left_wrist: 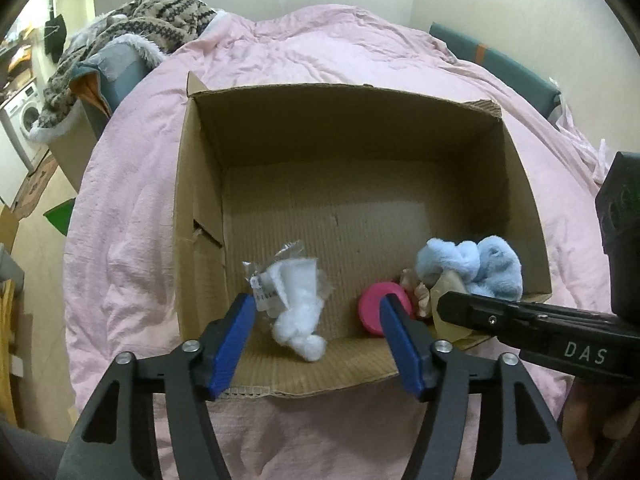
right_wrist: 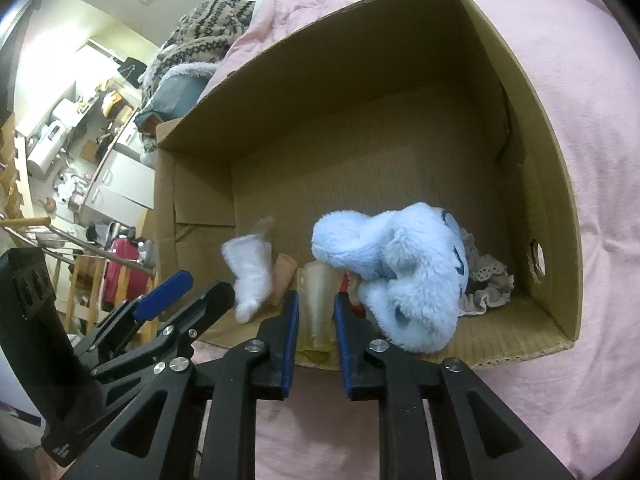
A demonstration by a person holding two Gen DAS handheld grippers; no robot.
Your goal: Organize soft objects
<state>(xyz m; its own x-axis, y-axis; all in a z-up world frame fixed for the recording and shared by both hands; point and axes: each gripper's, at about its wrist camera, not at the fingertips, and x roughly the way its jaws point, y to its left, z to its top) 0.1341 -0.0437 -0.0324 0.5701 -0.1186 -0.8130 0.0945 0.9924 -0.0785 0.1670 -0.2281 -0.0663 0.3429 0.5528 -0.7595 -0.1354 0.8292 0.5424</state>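
1. Now, far left in the left wrist view: a patterned knit blanket [left_wrist: 156, 20] is heaped beside the pink duvet [left_wrist: 320, 48], with a washing machine [left_wrist: 24, 120] down at the edge.
2. Centre stage is the open cardboard box [left_wrist: 200, 200], sitting on that duvet with its near wall low.
3. Over it, the left gripper [left_wrist: 316, 312] has its blue pads [left_wrist: 232, 340] spread wide, gripping nothing.
4. Between those pads, on the box floor, lies a white fluffy bundle [left_wrist: 300, 312] in crinkled clear wrap with a printed label, knotted at its lower end.
5. Moving right: a round pink lid-like piece [left_wrist: 374, 304] sits against the near wall, partly hidden by the right-hand pad.
6. Next, a pale blue plush toy [left_wrist: 480, 264], shaggy and curled on itself, rests in the box's near right corner; the right wrist view shows dark stitched marks on it [right_wrist: 400, 268] and lacy beige fabric [right_wrist: 488, 284] tucked behind it.
7. Finally, the right gripper [right_wrist: 316, 320] is pinched narrow on a translucent yellowish soft tube [right_wrist: 318, 304], just beside the plush at the box's near wall.
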